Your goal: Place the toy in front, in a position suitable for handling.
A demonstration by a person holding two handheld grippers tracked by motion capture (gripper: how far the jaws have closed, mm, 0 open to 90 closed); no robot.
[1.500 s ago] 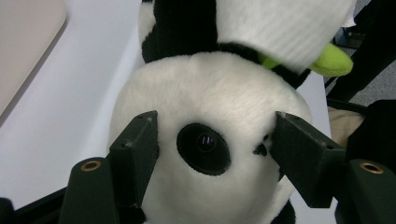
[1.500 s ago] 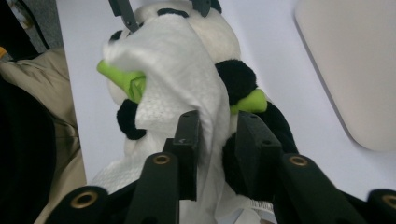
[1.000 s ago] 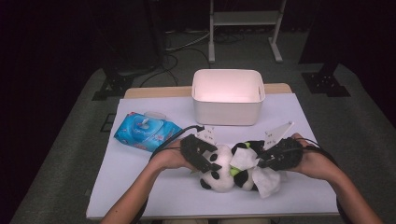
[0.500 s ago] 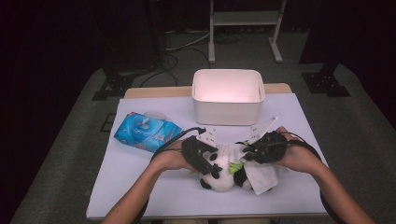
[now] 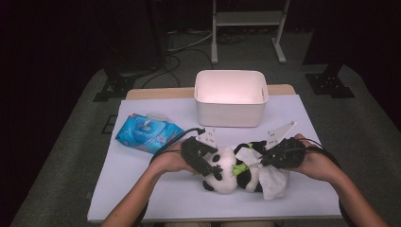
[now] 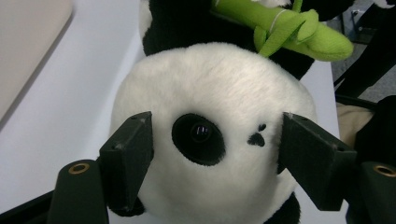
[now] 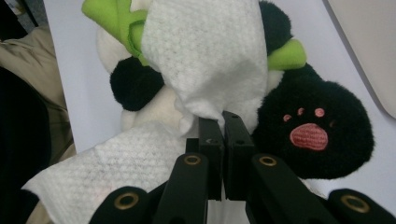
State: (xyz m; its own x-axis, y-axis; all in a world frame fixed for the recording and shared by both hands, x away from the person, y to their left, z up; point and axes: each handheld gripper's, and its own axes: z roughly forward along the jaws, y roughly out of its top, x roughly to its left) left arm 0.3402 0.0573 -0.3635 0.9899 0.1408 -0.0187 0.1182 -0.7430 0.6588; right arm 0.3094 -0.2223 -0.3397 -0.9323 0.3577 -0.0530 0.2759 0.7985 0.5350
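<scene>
1. My left gripper (image 5: pixel 208 165) holds the panda toy (image 5: pixel 229 168) by its round head; in the left gripper view the two black jaws press into the soft white plush on both sides of the black eye patch.
2. The panda lies on the white table cover (image 5: pixel 142 189), in front of the white box (image 5: pixel 231 97), between my two hands.
3. My right gripper (image 7: pixel 223 123) has just been closing, and its flat black jaws are now together, pinching a fold of the white wipe (image 7: pixel 205 56).
4. The wipe is thin cloth with a small embossed pattern; it drapes over the panda's belly.
5. A green felt bamboo piece (image 6: pixel 280 25) lies across the fluffy black body.
6. The black paw (image 7: pixel 317 130) has pink stitched pads.
7. A blue glossy pack of wipes (image 5: pixel 147 132) lies to the left.
</scene>
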